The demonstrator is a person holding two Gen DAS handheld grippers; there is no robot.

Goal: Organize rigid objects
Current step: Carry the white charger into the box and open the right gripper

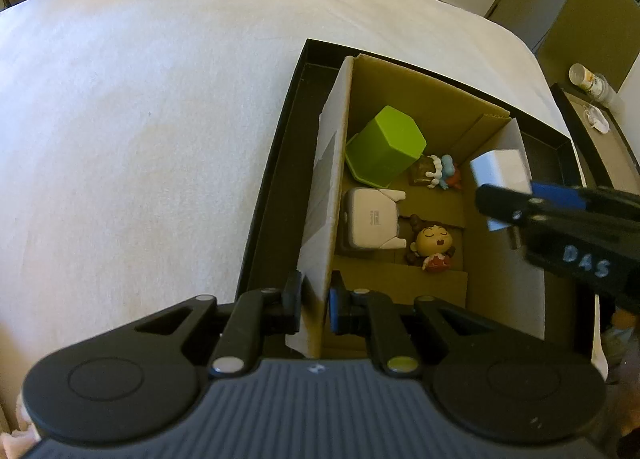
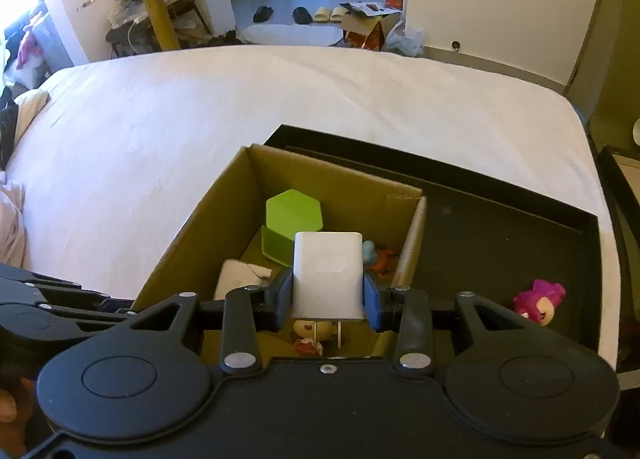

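Note:
A cardboard box stands in a black tray on a white bed. My left gripper is shut on the box's left wall. Inside lie a green hexagonal container, a white router-like device, a sleeping-face figurine and a blue-and-red figurine. My right gripper is shut on a white plug charger, held above the box; it also shows in the left wrist view. The green container lies beyond it.
A pink plush toy lies in the black tray to the right of the box. A dark bedside stand with a jar is at the right. The white bedsheet spreads to the left and beyond.

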